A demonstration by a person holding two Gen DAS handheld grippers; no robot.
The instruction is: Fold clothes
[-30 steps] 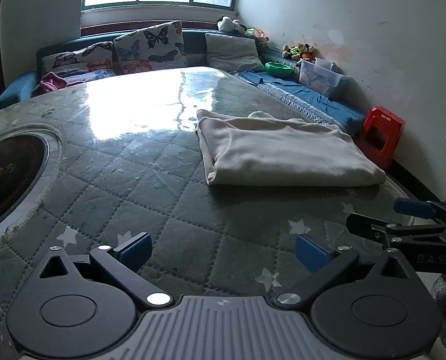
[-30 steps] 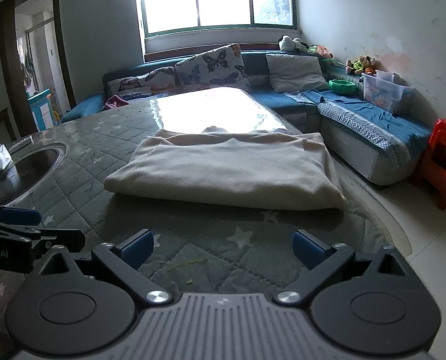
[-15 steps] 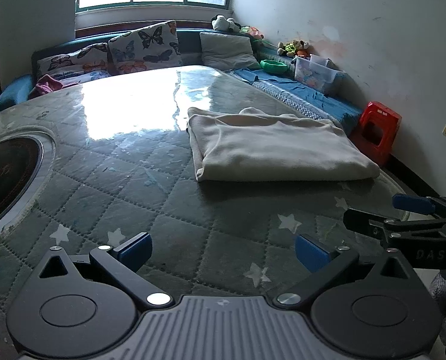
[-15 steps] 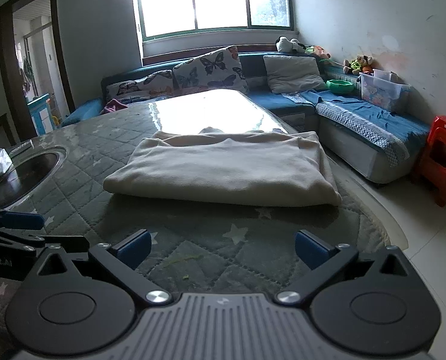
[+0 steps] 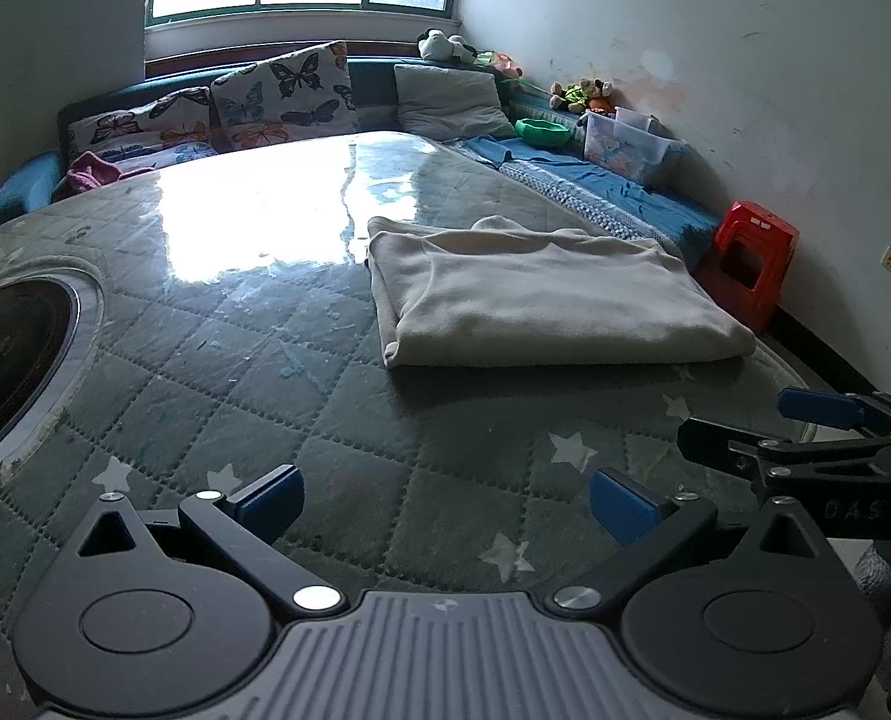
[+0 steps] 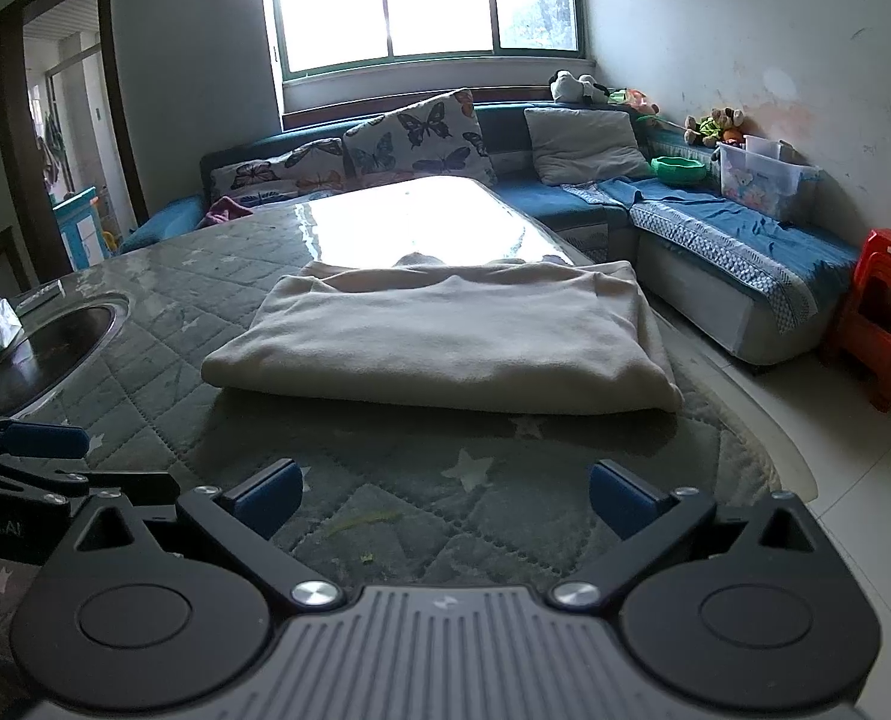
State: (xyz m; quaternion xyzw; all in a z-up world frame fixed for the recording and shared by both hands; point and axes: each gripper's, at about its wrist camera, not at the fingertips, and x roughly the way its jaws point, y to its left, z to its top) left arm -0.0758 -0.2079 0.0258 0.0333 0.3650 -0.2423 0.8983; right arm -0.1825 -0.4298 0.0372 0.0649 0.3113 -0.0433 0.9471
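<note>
Nearest us, our left hand-held gripper (image 5: pixel 445 501) and right hand-held gripper (image 6: pixel 443 495) both hover released and empty, blue pads spread wide, over the near edge of the desk (image 5: pixel 217 360) with its quilted, star-printed green cover. Beyond them, at 12 o'clock in the right wrist view and about 1 o'clock in the left, the cream garment (image 6: pixel 445 342) lies folded into a flat rectangle on the desk, apart from both grippers. Farther off we see a round dark inset (image 5: pixel 7 354) at 9 o'clock, then the blue sofa (image 6: pixel 715 228) with butterfly cushions (image 6: pixel 415 141) under the window, and a red stool (image 5: pixel 751 258) at 2 o'clock.
</note>
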